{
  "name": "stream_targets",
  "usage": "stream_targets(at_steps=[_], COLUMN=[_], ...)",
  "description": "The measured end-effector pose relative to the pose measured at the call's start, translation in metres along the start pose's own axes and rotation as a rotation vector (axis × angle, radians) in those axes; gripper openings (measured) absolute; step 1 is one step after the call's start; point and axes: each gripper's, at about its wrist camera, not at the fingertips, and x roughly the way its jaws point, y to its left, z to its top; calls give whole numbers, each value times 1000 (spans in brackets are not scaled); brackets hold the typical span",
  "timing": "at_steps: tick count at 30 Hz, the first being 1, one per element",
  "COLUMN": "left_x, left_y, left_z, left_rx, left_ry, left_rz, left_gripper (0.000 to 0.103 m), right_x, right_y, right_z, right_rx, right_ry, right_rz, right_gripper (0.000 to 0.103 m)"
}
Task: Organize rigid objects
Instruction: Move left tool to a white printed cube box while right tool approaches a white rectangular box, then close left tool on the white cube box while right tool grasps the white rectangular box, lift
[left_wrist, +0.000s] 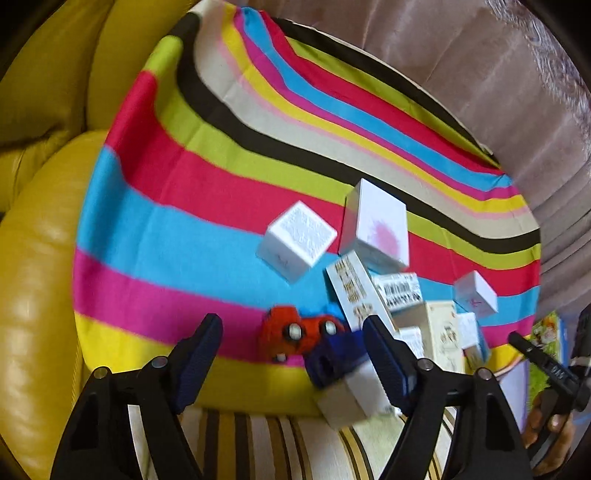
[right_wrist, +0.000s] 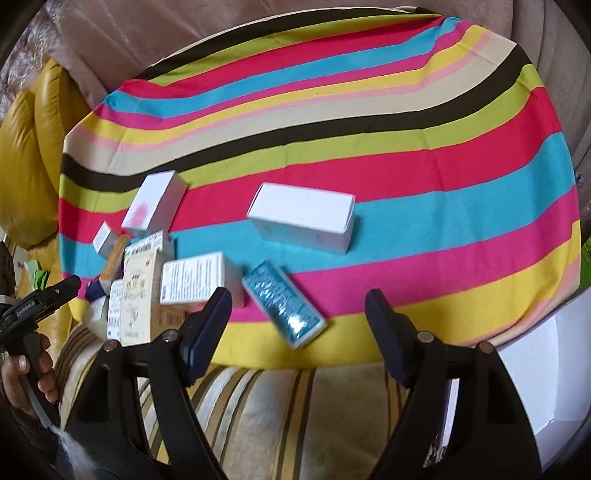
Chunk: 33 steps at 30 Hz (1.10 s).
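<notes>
In the left wrist view, my left gripper (left_wrist: 291, 320) is open low over the near edge of the striped cloth (left_wrist: 184, 229). A red toy car (left_wrist: 291, 332) and a blue toy (left_wrist: 334, 360) lie between its fingers, untouched by the pads as far as I can see. A white box (left_wrist: 351, 397) lies by the right finger (left_wrist: 384, 354). Beyond stand a white cube box (left_wrist: 297, 240) and a pink-blotted white box (left_wrist: 376, 225). My right gripper (right_wrist: 297, 295) is open above a teal box (right_wrist: 284, 310). A long white box (right_wrist: 303, 218) lies further back.
A pile of printed cartons (right_wrist: 140, 291) crowds the cloth's near left corner in the right wrist view. A yellow leather sofa (left_wrist: 40, 258) lies left, a striped cushion (right_wrist: 258, 406) below the grippers, and a white open carton (right_wrist: 546, 369) at the lower right. A hand (right_wrist: 22, 373) holds the other gripper.
</notes>
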Motion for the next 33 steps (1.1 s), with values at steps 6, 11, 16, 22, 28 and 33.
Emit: stream_targets(at_steps=[6,11,16,22,28,33], left_x=[15,30,39,46,56,48], left_y=[-10,-7,-15,-16,-14,-8], left_z=[24,34,33,36,34,33], left_rx=[120,145,207,241,246,209], left_ry=[8,36,48,51,89,69], left_rz=[99,122,127,134,93,75], left_gripper=[79,79,79,74,47,46], right_x=[13,28,41,46,56,66], right_y=[-6,5,5,6,10,15], right_z=[20,34,42,44,49,54], right_rx=[47,66,127,168,180,151], right_ry=[-13,0,-4,-16,-6,-9], right_rz=[-10,-9,-46,-79,-107,-149], right_gripper=[83,86,88,91,92,94])
